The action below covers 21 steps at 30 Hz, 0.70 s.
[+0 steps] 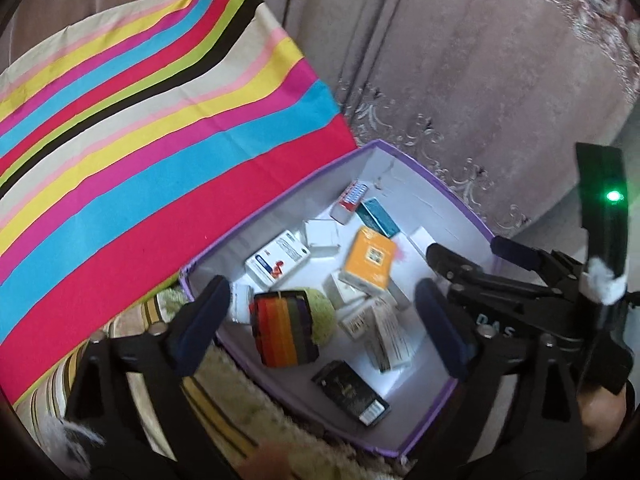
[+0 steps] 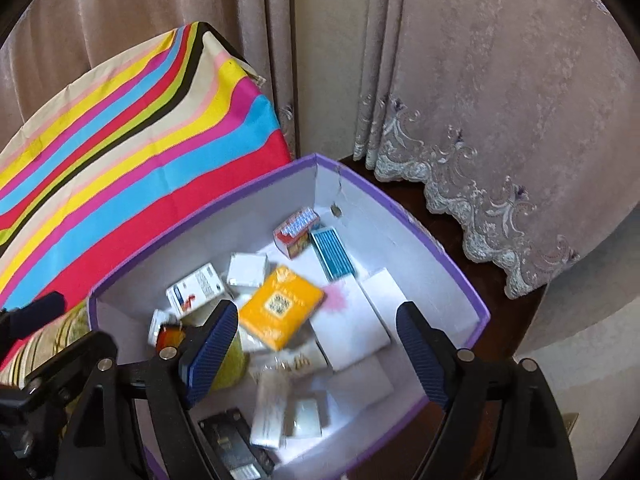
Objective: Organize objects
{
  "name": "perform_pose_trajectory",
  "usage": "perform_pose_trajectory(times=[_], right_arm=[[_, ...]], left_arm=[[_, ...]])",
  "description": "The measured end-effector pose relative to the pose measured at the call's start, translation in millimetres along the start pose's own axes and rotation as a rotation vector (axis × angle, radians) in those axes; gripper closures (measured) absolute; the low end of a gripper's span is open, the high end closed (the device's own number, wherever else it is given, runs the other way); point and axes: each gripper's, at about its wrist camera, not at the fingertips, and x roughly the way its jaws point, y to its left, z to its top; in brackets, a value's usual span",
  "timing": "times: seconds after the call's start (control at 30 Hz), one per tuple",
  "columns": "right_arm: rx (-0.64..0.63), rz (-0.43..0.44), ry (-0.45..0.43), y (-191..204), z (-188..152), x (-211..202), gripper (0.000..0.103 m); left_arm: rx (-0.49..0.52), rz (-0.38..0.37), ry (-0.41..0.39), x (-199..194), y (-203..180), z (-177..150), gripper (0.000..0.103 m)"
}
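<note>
Left tongs (image 1: 320, 320): spread wide, empty, over the near end of the purple box (image 1: 472, 216). Right tongs (image 2: 316, 354): spread wide, empty, above the box middle. Orange carton (image 2: 280, 306): lies just ahead of the right tongs, slightly toward their left finger, long axis diagonal toward the far-right corner; right hand looks nearer. Striped pouch (image 1: 286, 332): near-left corner. Striped cloth (image 1: 140, 140): beyond the box's left wall.

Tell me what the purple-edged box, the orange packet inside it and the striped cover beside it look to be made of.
Purple-edged box: likely cardboard, matte white inside; one wall is creased and punctured.
Orange packet: probably printed paperboard with a slight sheen; crisp folded edges.
Striped cover: woven fabric, smooth; faint fold lines and a draped edge.
</note>
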Motion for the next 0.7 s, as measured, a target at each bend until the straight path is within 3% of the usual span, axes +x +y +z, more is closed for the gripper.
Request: perform_pose_trajectory(times=[0.2,0.3,0.5,0.7], right_arm=[[0.009,-0.035,0.025,-1.4,-31.1,-17.6,0.020],[0.016,-0.045,0.028,-6.2,-39.1,-25.2,0.020],[0.051,-0.055,0.023,-18.3,-38.0,-30.6,0.021],[0.059,-0.049,0.023,-21.0,-37.0,-28.9,0.021]], left_arm=[[-0.019,-0.095,0.016,-13.6,-1.9,-14.5,0.001],[0.007,-0.051,0.021,-15.3,-8.7,-18.2,0.001],[0.040,-0.098,0.043,-10.3,-18.6,-19.4,0.000],[0.068,-0.063,0.058,-4.6,-23.7,-19.1,0.000]])
